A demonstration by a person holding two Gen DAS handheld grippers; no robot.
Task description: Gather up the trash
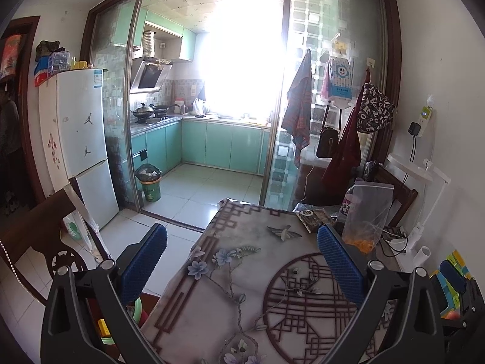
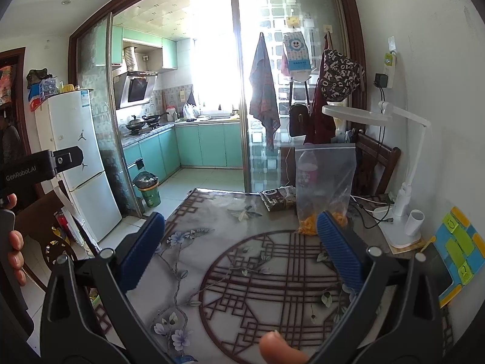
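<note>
Two grippers hang over the table [image 2: 212,242], and both have their blue fingers spread wide with nothing between them. The left gripper [image 1: 242,245] and the right gripper [image 2: 239,230] both point toward the far end of the table. That is where the trash looks to be. A clear bag [image 2: 326,188] stands there with orange bits at the bottom, and a bottle [image 2: 307,170] stands just behind it. A dark packet [image 2: 279,197] lies flat beside the bag, on its left.

The bag is soft and thin, so it will likely flop. A good way is to move the right gripper up slowly and pinch the bag near its top edge, not at the orange bits. Take care not to knock the bottle or catch the wires [image 2: 368,209] by the white lamp [image 2: 403,194]. A green bin [image 2: 150,192] waits on the kitchen floor, well apart from the table.
</note>
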